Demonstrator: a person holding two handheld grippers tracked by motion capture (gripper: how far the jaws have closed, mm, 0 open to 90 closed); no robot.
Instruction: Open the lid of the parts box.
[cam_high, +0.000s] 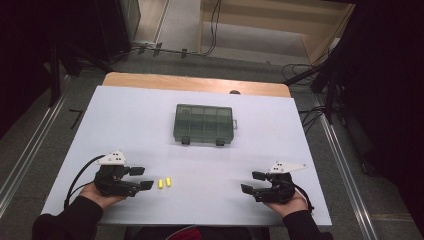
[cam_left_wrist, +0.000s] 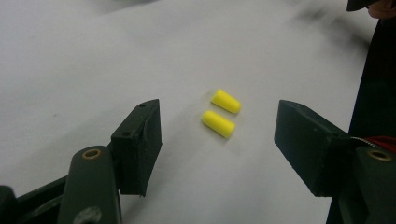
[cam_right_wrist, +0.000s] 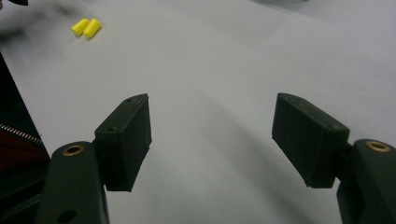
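The left gripper (cam_high: 145, 178) rests near the left of the table's near edge with its jaws spread and nothing between them, aimed at the two yellow earplugs (cam_high: 164, 183) lying just to its right on the white table (cam_high: 125, 125). In the left gripper view the earplugs (cam_left_wrist: 222, 114) lie side by side, close together but probably not touching, just ahead of the gap between the jaws.

Judging from this, the step in hand is a first pick. It would go best if the left gripper singled out the nearer plug, came in low with one jaw on each long side, and closed gently, since the foam looks soft and could roll or squash.

Farther back, at the table's middle, sits a closed dark compartment box (cam_high: 204, 123), well apart from the plugs. At the right, the right gripper (cam_high: 250, 182) also lies with jaws wide and empty.

No brand, label or writing can be read on the box, the plugs or the grippers.
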